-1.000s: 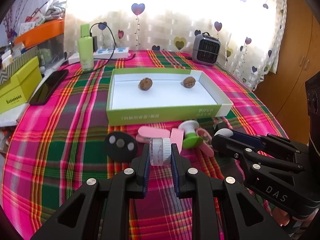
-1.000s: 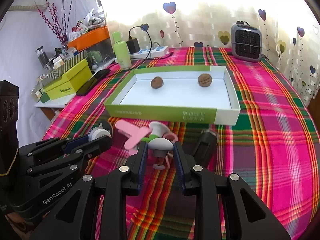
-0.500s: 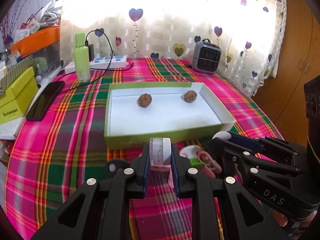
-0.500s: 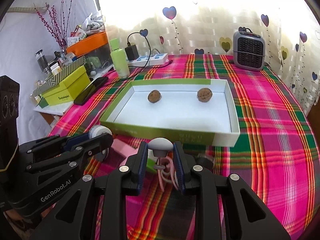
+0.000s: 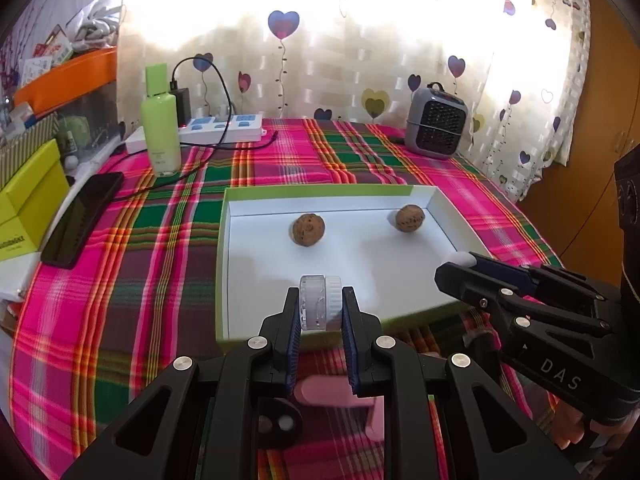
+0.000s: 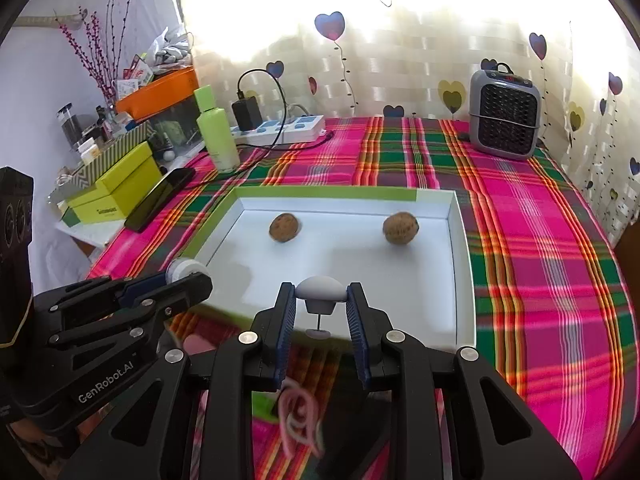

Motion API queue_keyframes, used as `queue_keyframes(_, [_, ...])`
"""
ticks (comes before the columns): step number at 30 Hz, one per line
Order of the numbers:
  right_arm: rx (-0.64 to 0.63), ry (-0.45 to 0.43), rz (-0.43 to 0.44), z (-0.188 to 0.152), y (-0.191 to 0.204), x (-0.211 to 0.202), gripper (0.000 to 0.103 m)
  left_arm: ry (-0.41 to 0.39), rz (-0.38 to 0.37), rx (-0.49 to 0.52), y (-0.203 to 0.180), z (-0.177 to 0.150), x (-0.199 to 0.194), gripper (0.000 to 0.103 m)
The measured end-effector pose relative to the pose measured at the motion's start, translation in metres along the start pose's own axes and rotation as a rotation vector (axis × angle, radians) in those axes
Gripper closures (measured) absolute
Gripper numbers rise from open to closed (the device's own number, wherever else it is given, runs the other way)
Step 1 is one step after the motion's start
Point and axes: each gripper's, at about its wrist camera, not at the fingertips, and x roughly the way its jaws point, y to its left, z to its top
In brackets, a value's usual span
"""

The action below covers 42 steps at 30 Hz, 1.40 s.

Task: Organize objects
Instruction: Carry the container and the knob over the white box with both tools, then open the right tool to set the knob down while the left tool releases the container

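Note:
A shallow white box with a green rim (image 5: 224,248) (image 6: 464,264) lies on the plaid cloth and holds two walnuts (image 5: 308,230) (image 5: 410,218) (image 6: 284,227) (image 6: 401,228). My left gripper (image 5: 320,308) is shut on a small clear round jar with a white lid (image 5: 320,306), held above the box's near edge. My right gripper (image 6: 321,304) is shut on a white mushroom-shaped object (image 6: 321,292) with a pink cord (image 6: 298,416) hanging below, over the box's near edge. Each gripper shows in the other's view (image 5: 460,268) (image 6: 188,274).
On the cloth below the grippers lie a pink object (image 5: 332,394) and a black round piece (image 5: 276,420). A green bottle (image 5: 160,128), power strip (image 5: 222,128), black phone (image 5: 82,218) and yellow-green boxes (image 6: 116,188) stand left. A grey heater (image 6: 504,114) stands back right.
Both grippers have risen from the cloth and moved forward with their objects, now above the near edge of the box. The other loose items stay on the cloth below.

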Motion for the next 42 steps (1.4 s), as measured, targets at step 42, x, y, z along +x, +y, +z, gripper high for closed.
queue_keyframes(42, [-0.074, 0.175, -0.043, 0.062, -0.011, 0.106, 0.076, 0.092, 0.057, -0.036, 0.027, 0.036, 0.08, 0.086])
